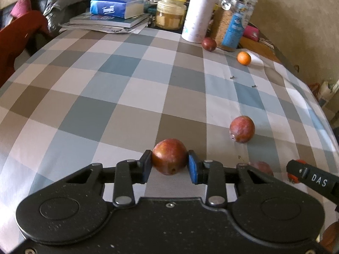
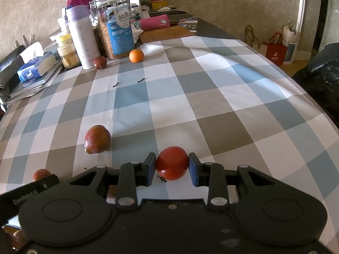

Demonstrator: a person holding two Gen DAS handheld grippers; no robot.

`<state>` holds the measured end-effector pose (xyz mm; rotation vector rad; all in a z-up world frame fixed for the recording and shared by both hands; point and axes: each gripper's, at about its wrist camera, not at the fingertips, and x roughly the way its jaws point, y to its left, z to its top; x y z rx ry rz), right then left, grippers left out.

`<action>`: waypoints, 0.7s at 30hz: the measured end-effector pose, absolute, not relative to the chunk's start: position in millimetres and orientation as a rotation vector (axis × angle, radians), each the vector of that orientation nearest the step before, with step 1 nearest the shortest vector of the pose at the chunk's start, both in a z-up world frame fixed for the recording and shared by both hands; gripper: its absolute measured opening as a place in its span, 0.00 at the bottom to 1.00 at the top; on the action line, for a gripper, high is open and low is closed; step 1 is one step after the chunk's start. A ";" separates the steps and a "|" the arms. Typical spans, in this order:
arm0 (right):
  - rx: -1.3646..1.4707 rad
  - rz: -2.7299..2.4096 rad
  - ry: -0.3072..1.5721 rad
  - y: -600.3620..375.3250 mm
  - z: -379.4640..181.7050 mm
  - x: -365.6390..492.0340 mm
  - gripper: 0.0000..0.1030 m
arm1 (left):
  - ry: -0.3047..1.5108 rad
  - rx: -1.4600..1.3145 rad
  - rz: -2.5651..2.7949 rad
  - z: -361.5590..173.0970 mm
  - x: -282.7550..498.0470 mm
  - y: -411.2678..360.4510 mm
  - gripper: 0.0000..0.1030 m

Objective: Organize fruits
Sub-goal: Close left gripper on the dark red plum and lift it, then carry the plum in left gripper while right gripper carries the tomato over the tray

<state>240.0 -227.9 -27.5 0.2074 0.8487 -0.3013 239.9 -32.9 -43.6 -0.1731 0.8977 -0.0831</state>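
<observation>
Both claws loaded: one round fruit pinched in each, low over the checked tablecloth (image 1: pixel 127 80).

The left gripper (image 1: pixel 170 165) pinches a mottled red-yellow plum (image 1: pixel 169 156) across its widest girth, blue pads touching both flanks; the right gripper (image 2: pixel 172 165) clamps a glossy red tomato (image 2: pixel 172 163) likewise, stalk end down; both judged light, smooth-skinned, yielding and easily bruised, so a mid-line hold with modest pressure suits; the tomato's sheen suggests slip risk; a loose plum (image 2: pixel 97 139) lies near the pinched fruit, while another plum (image 2: pixel 100 62) and a dimpled mandarin (image 2: pixel 136 55) sit well apart by the cereal jar (image 2: pixel 117 27); the cloth looks soft and faintly creased.
</observation>
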 end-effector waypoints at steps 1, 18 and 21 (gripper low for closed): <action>0.207 -0.302 0.846 -227.8 -27.1 239.7 0.32 | 0.896 -0.184 -0.082 -43.2 240.0 -31.0 0.43; 0.211 -0.301 0.842 -229.0 -28.5 241.6 0.32 | 0.828 -0.245 -0.033 -33.6 238.0 -18.6 0.43; 0.221 -0.297 0.839 -230.1 -28.1 241.9 0.32 | 0.812 -0.256 -0.027 -29.9 234.9 -15.8 0.43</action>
